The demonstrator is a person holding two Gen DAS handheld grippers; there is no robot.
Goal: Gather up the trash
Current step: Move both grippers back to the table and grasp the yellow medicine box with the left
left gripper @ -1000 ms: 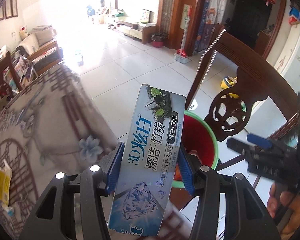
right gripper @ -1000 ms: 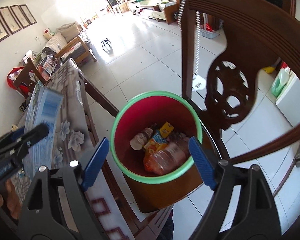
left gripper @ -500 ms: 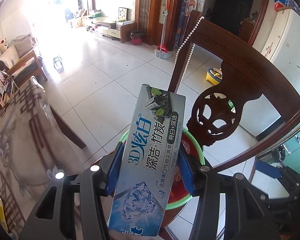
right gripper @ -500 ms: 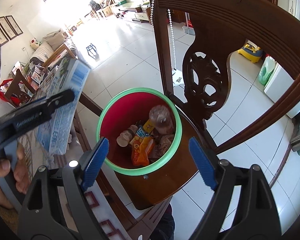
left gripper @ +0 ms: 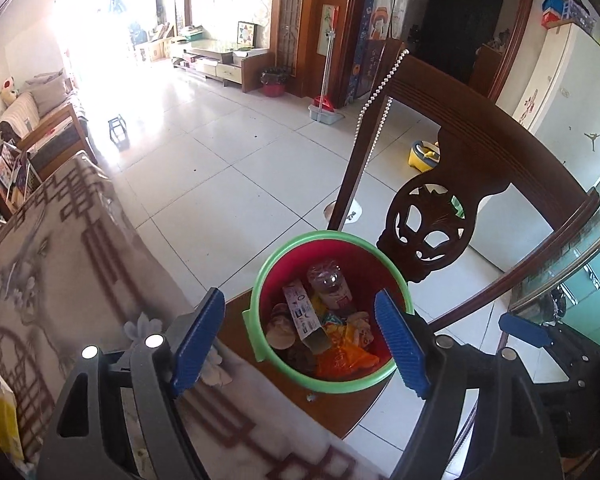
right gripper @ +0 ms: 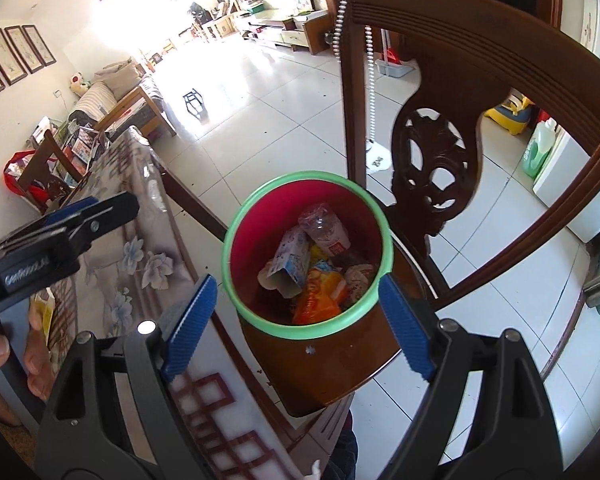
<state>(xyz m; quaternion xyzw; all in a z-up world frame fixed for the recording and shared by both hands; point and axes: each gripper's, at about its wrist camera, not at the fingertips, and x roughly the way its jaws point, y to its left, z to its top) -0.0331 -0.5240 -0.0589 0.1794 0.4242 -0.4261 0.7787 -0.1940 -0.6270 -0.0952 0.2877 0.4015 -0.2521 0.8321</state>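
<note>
A red bin with a green rim point(left gripper: 284, 254) point(right gripper: 306, 178) stands on a wooden chair seat. Inside it lies the blue-and-white toothpaste box point(left gripper: 302, 314) point(right gripper: 292, 258) among a plastic bottle point(left gripper: 328, 284) point(right gripper: 326, 230) and orange wrappers point(right gripper: 320, 298). My left gripper point(left gripper: 300, 336) hovers over the bin, its jaws opening with nothing between them. The left gripper also shows from the side at the left edge of the right wrist view point(right gripper: 80, 220), with a hand under it. My right gripper point(right gripper: 296, 324) is open and empty, also above the bin.
A carved wooden chair back point(left gripper: 452, 184) point(right gripper: 440, 128) rises just behind the bin. A patterned tablecloth point(left gripper: 60, 264) point(right gripper: 136, 256) covers the table to the left, with a yellow packet point(left gripper: 2, 416) on it. White tiled floor point(left gripper: 220, 168) stretches beyond.
The left gripper swung over the bin and let go of the toothpaste box, which now lies in the bin. The right gripper shifted a little, still open.
</note>
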